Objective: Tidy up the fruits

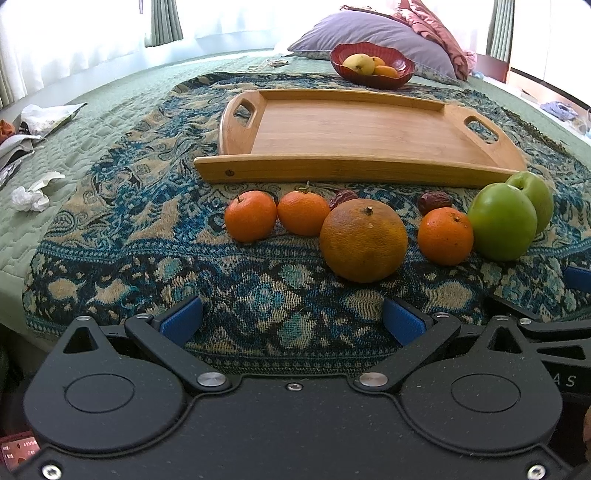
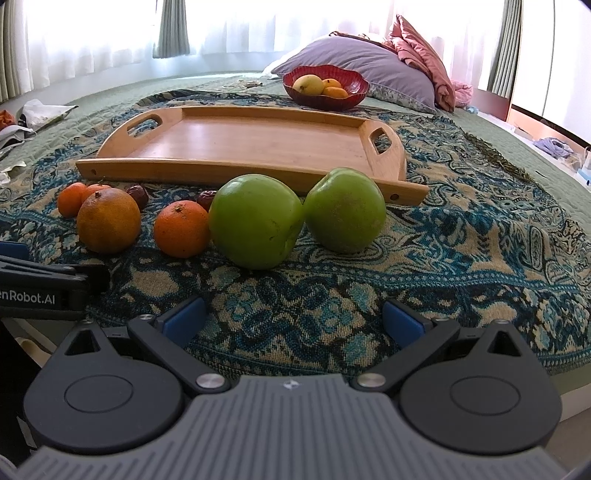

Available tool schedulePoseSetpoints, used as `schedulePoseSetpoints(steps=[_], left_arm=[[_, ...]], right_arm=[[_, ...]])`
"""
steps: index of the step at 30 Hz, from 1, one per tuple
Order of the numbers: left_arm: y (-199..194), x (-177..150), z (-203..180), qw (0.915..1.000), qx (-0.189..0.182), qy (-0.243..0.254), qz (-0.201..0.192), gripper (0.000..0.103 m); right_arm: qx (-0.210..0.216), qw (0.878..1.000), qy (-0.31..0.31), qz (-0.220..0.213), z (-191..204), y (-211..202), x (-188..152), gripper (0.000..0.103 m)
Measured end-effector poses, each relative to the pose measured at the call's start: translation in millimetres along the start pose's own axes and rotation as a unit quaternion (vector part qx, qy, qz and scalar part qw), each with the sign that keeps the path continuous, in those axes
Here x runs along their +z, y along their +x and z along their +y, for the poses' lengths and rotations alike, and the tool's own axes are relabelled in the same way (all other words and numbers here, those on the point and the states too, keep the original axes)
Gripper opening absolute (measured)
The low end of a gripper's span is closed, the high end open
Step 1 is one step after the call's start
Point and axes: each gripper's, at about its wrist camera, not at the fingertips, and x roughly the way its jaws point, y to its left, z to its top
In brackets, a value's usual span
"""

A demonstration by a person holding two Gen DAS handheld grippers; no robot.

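Note:
A row of fruit lies on the patterned blanket in front of an empty wooden tray (image 1: pixel 354 127) (image 2: pixel 240 142). It holds a large dull orange (image 1: pixel 364 240) (image 2: pixel 108 220), small tangerines (image 1: pixel 250 216) (image 1: pixel 303 213) (image 1: pixel 445 236) (image 2: pixel 181 229), two green apples (image 1: pixel 503 221) (image 2: pixel 255 221) (image 2: pixel 344 210) and two dark dates (image 1: pixel 434 201) (image 2: pixel 137 195). My left gripper (image 1: pixel 291 321) is open and empty, just short of the large orange. My right gripper (image 2: pixel 293 321) is open and empty, just short of the green apples.
A red bowl (image 1: pixel 372 64) (image 2: pixel 326 86) with a yellow fruit and tangerines sits behind the tray, before a purple pillow (image 1: pixel 373 35). Crumpled paper (image 1: pixel 31 194) and wrappers lie at the left on the green quilt. The bed's edge runs under both grippers.

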Motion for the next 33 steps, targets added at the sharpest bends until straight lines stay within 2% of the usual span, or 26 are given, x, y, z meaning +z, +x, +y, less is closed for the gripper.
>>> schedulePoseSetpoints(steps=[9, 17, 22, 25, 29, 30, 33], left_arm=[[-7, 0, -3, 0.9999, 0.003, 0.005, -0.012, 0.103], [-19, 2, -6, 0.9992, -0.014, 0.015, -0.034, 0.1], [-28, 7, -5, 0.9979, -0.032, 0.018, -0.053, 0.095], [-31, 11, -6, 0.9971, -0.044, 0.015, -0.061, 0.087], [-33, 15, -10, 0.9962, -0.054, 0.023, -0.065, 0.067], [-33, 15, -11, 0.996, -0.057, 0.024, -0.064, 0.062], [-31, 17, -12, 0.9957, -0.069, 0.02, -0.059, 0.059]], right_arm=[[0.008, 1.0, 0.006, -0.007, -2, -3, 1, 0.103], [0.032, 0.997, 0.047, -0.045, -10, -15, -1, 0.102], [0.045, 0.996, 0.044, -0.062, -12, -19, 3, 0.095], [0.038, 0.996, 0.034, -0.072, -13, -20, 7, 0.092], [0.036, 0.996, 0.025, -0.081, -16, -20, 12, 0.086], [0.037, 0.996, 0.022, -0.082, -16, -19, 13, 0.082], [0.043, 0.995, 0.007, -0.084, -12, -18, 14, 0.076]])
